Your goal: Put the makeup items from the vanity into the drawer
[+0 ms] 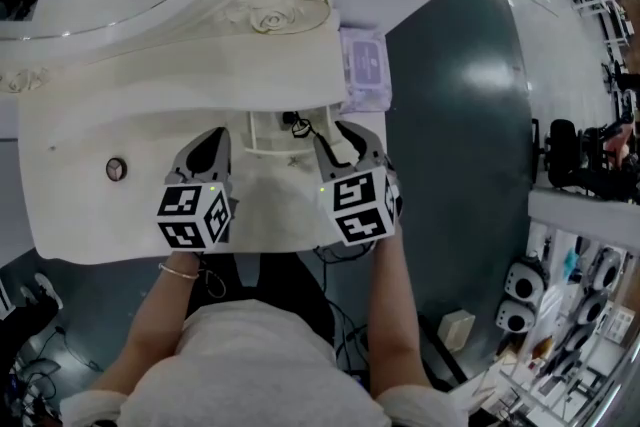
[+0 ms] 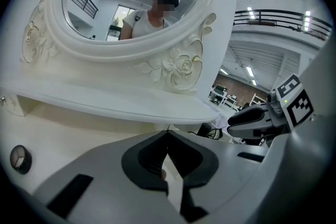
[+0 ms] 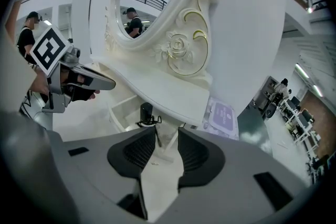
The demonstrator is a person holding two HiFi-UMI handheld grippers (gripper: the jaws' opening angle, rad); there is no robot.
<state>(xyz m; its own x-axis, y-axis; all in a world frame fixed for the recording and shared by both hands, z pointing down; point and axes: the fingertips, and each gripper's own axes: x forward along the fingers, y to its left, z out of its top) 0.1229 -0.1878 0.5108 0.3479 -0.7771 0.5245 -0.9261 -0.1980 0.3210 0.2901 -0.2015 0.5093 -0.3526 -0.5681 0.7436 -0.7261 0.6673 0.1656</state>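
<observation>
Round item (image 1: 116, 168): lies on the vanity (image 1: 80, 215) top at far left, well apart from both tools; too small to identify
Mirror (image 2: 131, 2): oval, in a carved white frame, standing at the back of the vanity above a shelf
Left gripper (image 2: 168, 132): over the vanity top, left of the drawer; the tips of its tongs are pressed together, with only a narrow wedge of white surface showing further back between the pads; nothing is pinched
Drawer (image 3: 118, 113): small white compartment under the mirror shelf, pulled open, lying between the two grippers in the head view
Black makeup item (image 3: 146, 112): the task's thing; it stands upright inside the open drawer near its right side, with a thin black looped part at its base; neither tool touches it
Right gripper (image 3: 167, 134): just right of the drawer, aimed down towards it; its tongs are spread, bare vanity surface shows in the gap, and nothing is between the pads
Purple-labelled packet (image 3: 223, 113): lies flat at the vanity's right end, beyond the right gripper, apart from it
</observation>
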